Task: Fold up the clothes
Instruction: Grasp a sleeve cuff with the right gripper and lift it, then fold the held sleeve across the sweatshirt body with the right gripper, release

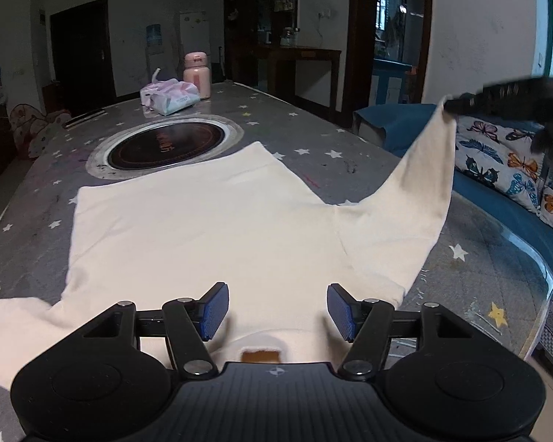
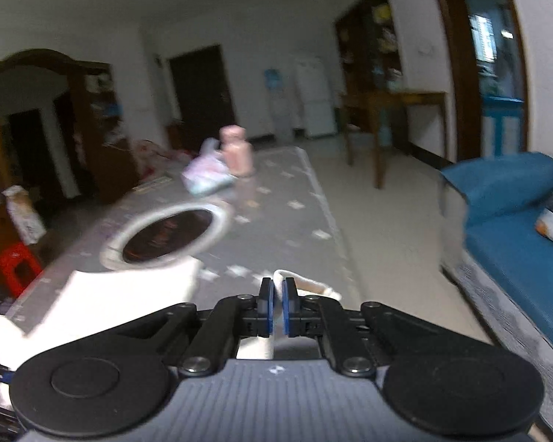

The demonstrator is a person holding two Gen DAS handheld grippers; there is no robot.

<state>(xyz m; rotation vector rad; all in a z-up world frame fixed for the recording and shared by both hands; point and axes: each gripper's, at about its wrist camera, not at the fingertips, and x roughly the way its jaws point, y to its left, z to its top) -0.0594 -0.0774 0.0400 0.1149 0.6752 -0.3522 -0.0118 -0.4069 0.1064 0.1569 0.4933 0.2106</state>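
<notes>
Cream shirt (image 1: 202, 228) lies collar-near, hem far — right tool (image 2: 277, 304) pinches its sleeve, seemingly; left tool (image 1: 276, 311) spread.

left gripper (image 1: 276, 311) low and level, blue pads spread wide, nothing between them. right gripper (image 2: 277, 305) up high off to the right side, pads squeezed tight on the sleeve (image 2: 276, 281), blurry.

Bare table (image 1: 313, 136) beyond shirt (image 1: 202, 228)
</notes>
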